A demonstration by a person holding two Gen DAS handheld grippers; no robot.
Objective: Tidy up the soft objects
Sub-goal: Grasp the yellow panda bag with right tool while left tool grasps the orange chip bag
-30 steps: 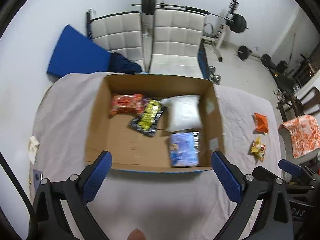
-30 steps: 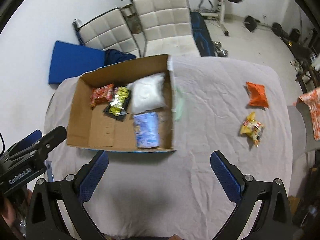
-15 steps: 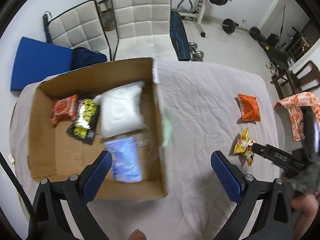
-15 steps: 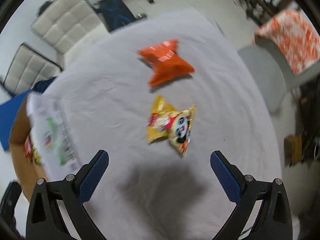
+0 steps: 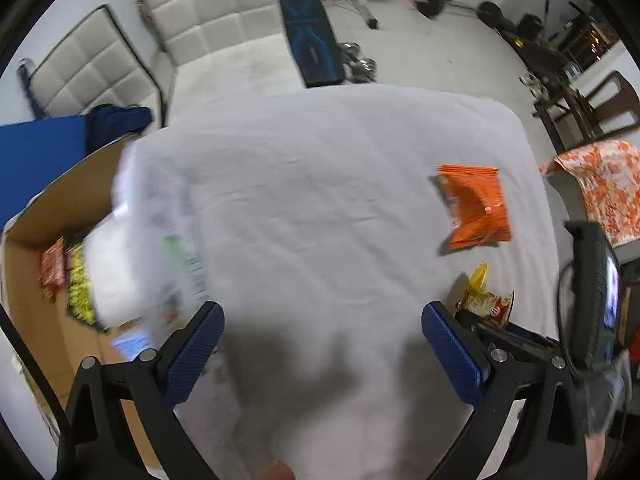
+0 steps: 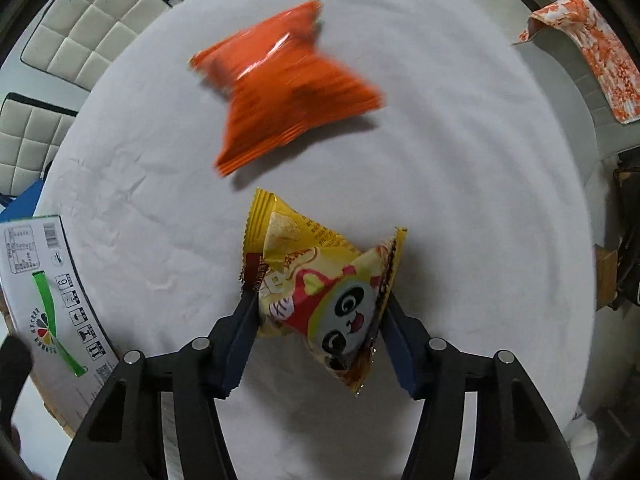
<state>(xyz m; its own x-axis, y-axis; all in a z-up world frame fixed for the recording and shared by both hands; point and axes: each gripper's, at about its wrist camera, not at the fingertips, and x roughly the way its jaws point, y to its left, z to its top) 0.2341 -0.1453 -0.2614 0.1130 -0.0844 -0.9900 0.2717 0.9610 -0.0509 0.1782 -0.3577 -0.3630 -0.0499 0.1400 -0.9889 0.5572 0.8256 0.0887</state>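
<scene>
A: What had moved since a second before?

B: Both views had swung right, off the box (image 5: 60, 208) and over to the loose snacks. The right hand-held gripper (image 6: 318, 320) had gone from spread and empty to pinching the yellow bag (image 6: 320, 280) between its pads, low over the white-sheeted counter (image 6: 460, 180).

A: And the left one?

B: The left hand-held gripper (image 5: 320, 344) hung spread wide, holding nothing.

A: How far along was the job?

B: Probably well over half. Several packets already lay in the box; the yellow bag was gripped but not boxed, and the orange bag (image 6: 288, 84) lay just beyond it, untouched.

A: Any writing?

B: A panda face on the yellow bag, its lettering unreadable. The box's side panel (image 6: 44, 284) carried a barcode, handling symbols and a "6"; the rest was too small.
</scene>
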